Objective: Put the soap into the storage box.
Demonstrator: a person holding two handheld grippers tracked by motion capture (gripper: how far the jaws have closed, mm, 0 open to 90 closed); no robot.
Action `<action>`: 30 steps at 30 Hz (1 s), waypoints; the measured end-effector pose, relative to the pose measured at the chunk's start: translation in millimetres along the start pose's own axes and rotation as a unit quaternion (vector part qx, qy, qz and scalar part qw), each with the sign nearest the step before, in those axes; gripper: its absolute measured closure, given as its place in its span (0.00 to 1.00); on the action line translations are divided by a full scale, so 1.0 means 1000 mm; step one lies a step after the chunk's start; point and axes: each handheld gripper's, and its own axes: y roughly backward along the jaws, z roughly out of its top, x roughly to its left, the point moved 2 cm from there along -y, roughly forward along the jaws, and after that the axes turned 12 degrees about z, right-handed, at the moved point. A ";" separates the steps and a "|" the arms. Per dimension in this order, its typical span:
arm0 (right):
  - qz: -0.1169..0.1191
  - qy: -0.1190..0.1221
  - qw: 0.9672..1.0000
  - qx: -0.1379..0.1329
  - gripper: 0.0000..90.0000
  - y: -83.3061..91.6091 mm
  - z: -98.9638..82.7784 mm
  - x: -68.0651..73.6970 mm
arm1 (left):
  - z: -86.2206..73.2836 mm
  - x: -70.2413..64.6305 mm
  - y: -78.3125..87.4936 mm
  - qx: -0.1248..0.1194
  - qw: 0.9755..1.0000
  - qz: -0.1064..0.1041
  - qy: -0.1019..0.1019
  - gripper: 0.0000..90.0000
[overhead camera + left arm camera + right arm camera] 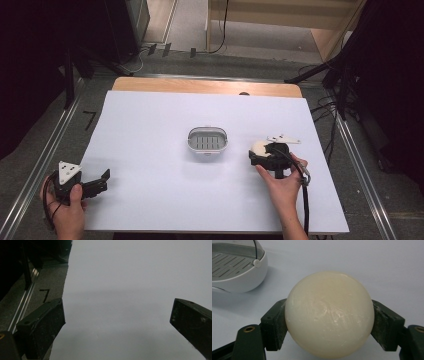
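A round cream bar of soap (329,313) sits between the two black jaws of my right gripper (329,322), which is shut on it a little above the white table. In the high view the soap (259,147) and right gripper (261,151) are right of centre. The white soap dish (207,140) with a slotted tray stands at the table's middle, left of the soap; it also shows at the upper left of the right gripper view as the soap dish (235,270). My left gripper (104,179) rests open at the table's near left edge, its jaws (117,322) wide apart over bare table.
The white table sheet (150,165) has a wooden strip along its far edge. Metal rails (47,150) run along both sides, with grey floor and black stands beyond. A black mark shows on the floor at the left.
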 end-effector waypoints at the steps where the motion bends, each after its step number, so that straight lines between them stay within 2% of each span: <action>1: 0.002 0.000 1.000 -0.002 0.28 0.000 0.001 0.001 | 0.000 0.000 0.000 0.000 1.000 0.000 0.000 0.00; 30: 0.032 0.024 0.999 -0.001 0.28 -0.009 0.026 0.030 | 0.000 0.000 0.000 0.000 1.000 -0.002 0.001 0.00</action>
